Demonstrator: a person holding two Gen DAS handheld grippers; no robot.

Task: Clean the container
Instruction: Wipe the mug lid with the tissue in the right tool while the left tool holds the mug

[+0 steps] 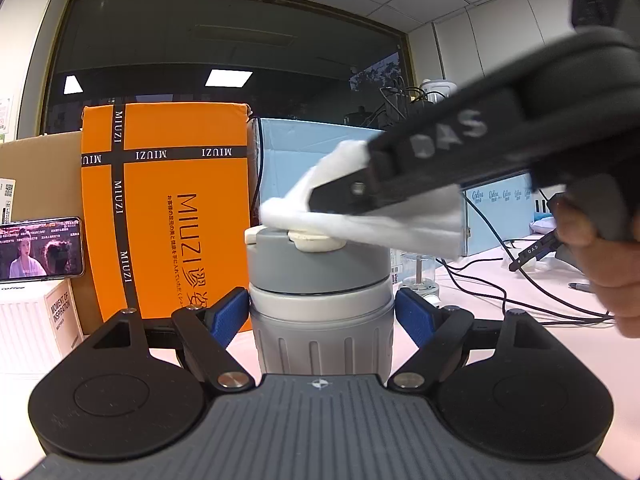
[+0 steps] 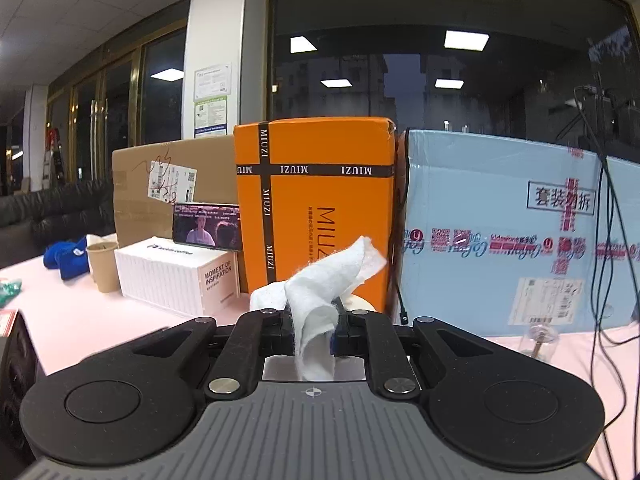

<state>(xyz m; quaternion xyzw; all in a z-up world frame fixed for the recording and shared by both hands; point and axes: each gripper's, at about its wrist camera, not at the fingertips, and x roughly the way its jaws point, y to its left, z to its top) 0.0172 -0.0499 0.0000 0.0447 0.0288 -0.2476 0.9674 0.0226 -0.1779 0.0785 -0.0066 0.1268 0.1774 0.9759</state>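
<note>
A pale table [image 1: 580, 360] is backed by a blue box [image 2: 500, 232] and an orange box [image 1: 168, 208]. Upright on it, a grey container [image 1: 320, 312] is clamped between the blue pads [image 1: 228, 316] of the left gripper [image 1: 320, 316]. A white cloth [image 1: 360, 216], pinched tight in the right gripper [image 1: 340, 200], is pressed on the container's lid.

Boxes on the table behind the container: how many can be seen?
4. A brown cardboard box at far left, a white ribbed box in front of it, an orange box in the middle, a light blue box at right. Others may be hidden.
</note>
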